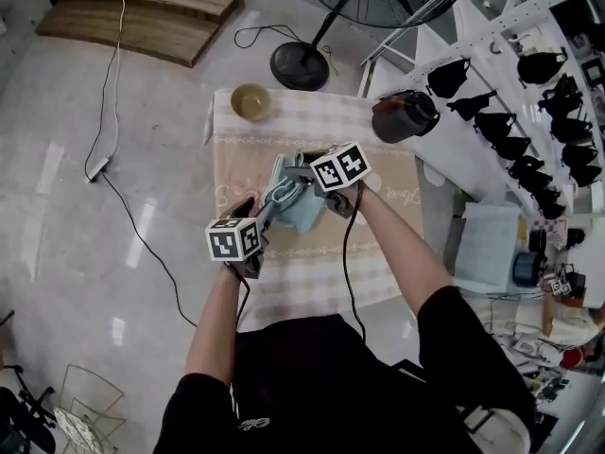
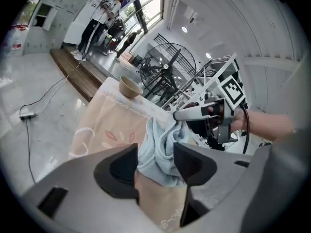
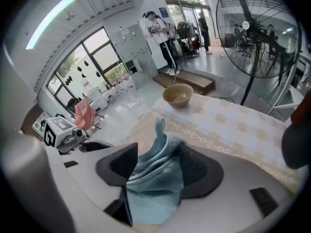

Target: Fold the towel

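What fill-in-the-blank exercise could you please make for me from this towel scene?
The towel is light ___.
The left gripper and right gripper are both ___, with the towel between their jaws.
The bowl has ___ in it.
Missing words: blue; open; nothing.

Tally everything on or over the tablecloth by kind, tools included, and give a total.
towel: 1
bowl: 1
dark jug: 1
tools: 2 (left tool, right tool)
Total: 5
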`<move>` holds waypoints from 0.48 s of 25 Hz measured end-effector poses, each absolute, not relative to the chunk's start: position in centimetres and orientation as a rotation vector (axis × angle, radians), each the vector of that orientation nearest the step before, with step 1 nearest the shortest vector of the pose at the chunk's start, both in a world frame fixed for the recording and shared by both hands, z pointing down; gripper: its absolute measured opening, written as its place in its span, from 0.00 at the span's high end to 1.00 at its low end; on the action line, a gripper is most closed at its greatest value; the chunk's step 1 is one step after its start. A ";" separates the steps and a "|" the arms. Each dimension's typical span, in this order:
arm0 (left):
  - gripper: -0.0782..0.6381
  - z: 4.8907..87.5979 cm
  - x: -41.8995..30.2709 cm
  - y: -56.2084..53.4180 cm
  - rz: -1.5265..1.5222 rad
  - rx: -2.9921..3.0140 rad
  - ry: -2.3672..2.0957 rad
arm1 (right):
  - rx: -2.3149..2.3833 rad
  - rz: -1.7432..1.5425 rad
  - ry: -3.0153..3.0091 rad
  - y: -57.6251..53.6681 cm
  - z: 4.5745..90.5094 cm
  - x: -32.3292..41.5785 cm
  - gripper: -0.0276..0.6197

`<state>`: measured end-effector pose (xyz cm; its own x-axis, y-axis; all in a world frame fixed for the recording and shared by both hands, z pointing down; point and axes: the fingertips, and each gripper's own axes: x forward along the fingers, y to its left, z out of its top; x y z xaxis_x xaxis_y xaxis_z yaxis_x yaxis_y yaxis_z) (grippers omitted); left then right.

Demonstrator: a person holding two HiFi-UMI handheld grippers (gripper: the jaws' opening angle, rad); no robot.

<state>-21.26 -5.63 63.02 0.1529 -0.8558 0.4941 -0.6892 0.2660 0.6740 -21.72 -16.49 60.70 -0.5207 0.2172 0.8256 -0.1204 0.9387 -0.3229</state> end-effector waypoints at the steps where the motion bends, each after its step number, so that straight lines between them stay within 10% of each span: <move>1: 0.58 63.0 -21.7 -5.5 -0.227 1.458 -1.606 | -0.059 0.429 -2.116 -16.6 60.2 -21.8 0.57; 12: 0.57 62.3 -21.7 -3.0 -0.220 1.473 -1.640 | 0.041 0.346 -2.270 -14.4 57.8 -18.8 0.56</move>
